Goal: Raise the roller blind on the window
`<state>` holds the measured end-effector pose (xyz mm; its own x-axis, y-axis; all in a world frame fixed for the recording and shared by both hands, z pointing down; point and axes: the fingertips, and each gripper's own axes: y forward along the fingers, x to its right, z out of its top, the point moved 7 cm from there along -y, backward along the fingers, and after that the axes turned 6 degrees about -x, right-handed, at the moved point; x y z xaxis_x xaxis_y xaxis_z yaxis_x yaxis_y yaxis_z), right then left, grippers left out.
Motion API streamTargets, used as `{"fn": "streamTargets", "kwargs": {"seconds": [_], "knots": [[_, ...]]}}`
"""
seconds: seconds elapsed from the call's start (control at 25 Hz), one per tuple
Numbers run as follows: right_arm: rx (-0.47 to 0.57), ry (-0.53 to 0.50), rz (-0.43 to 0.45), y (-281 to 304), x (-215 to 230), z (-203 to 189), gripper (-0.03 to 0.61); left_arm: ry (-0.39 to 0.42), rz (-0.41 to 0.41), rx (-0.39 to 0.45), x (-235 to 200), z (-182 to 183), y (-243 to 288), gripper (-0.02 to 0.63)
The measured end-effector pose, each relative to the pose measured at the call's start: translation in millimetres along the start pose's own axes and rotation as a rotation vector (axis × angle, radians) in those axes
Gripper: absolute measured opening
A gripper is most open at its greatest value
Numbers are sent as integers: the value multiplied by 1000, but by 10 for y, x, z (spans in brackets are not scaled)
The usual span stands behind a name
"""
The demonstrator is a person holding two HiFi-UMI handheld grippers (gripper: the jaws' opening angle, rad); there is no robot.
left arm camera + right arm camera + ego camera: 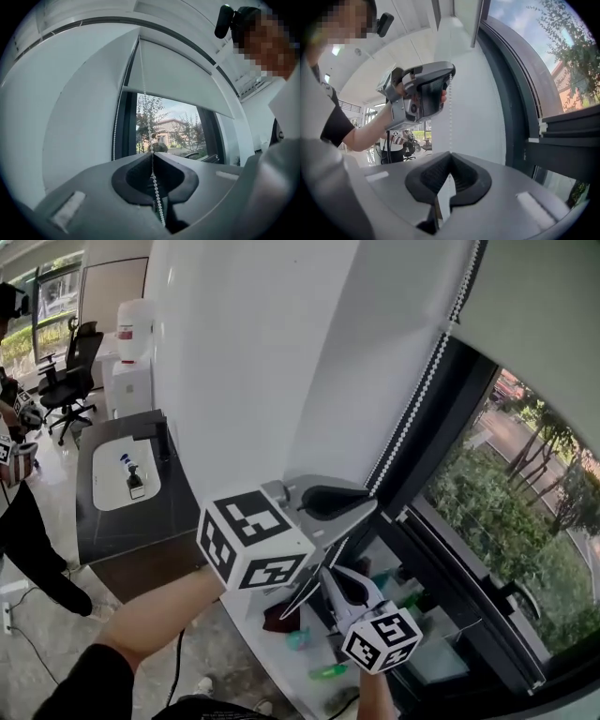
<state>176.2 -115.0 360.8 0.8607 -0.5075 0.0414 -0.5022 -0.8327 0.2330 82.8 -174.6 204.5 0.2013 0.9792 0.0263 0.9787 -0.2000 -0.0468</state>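
Note:
A white bead chain [424,388] hangs along the dark window frame beside the grey roller blind [534,296], which covers the upper part of the window [511,493]. My left gripper [372,505] is shut on the chain, which runs straight between its jaw tips [151,153] and down through the hollow behind them. Below it, my right gripper [330,570] is shut on the same chain at its tips [450,153]. In the right gripper view the left gripper [450,76] is above, with the chain [450,117] taut between the two. The blind's lower edge [183,99] sits partway down the pane.
Small items clutter the white sill [281,652] under my grippers. To the left stand a dark desk [122,521], an office chair [67,371] and a water dispenser [133,343]. Another person [19,512] stands at the far left.

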Motion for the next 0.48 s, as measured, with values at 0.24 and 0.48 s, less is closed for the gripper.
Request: {"fn": "streamTargets", "kwargs": {"seconds": [0.24, 0.48], "knots": [[12, 112, 105, -174, 35, 1, 43, -58, 47, 19, -92, -105, -50, 11], [174, 187, 118, -487, 188, 511, 135, -61, 73, -105, -117, -602, -61, 11]]}}
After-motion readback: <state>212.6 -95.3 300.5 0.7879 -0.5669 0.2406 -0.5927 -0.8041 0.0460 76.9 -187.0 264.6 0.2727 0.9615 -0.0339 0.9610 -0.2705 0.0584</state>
